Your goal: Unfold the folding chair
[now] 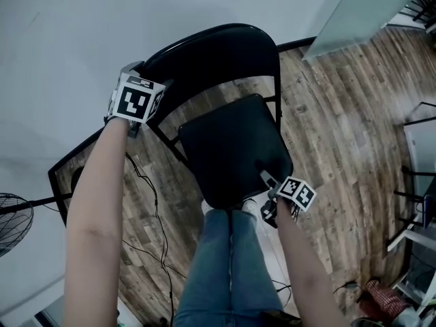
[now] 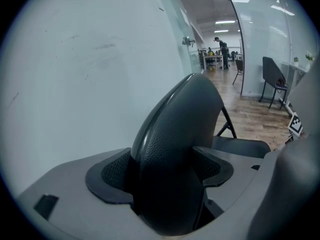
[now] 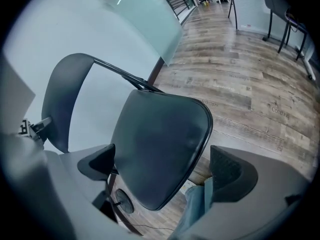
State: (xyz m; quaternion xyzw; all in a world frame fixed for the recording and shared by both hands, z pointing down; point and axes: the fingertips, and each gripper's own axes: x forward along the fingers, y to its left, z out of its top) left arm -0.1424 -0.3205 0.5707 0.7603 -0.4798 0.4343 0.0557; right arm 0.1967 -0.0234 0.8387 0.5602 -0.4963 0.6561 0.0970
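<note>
Folding chair (image 1: 228, 114) is standing on the wood floor (image 1: 340, 128), close against the pale wall (image 1: 68, 33), right in front of the person's legs (image 1: 228, 271).

Left gripper (image 2: 162, 176) is pinching the padded backrest (image 1: 211, 56) at its upper left edge. Both pads are pressing on the black cushion, one on each face. This hand is acting as the anchor.

Right gripper (image 3: 165, 170) is hovering at the front right corner of the seat (image 1: 231, 152). Its jaws are standing spread wide, and the seat's front edge is showing in the gap between them. Neither pad is pressing on it, so nothing is being held on this side. Whether a fingertip is brushing the seat I cannot tell.

Progress, as a judgement: the chair is looking partly opened. The seat is swinging clear of the backrest and showing a broad face from above, with the frame tubes visible in the gap between the two. It is appearing tilted, though, not lying level.

What is left, most likely: pushing the seat's front down until the legs are spreading fully and the chair is standing on its own, then letting go of the backrest.
</note>
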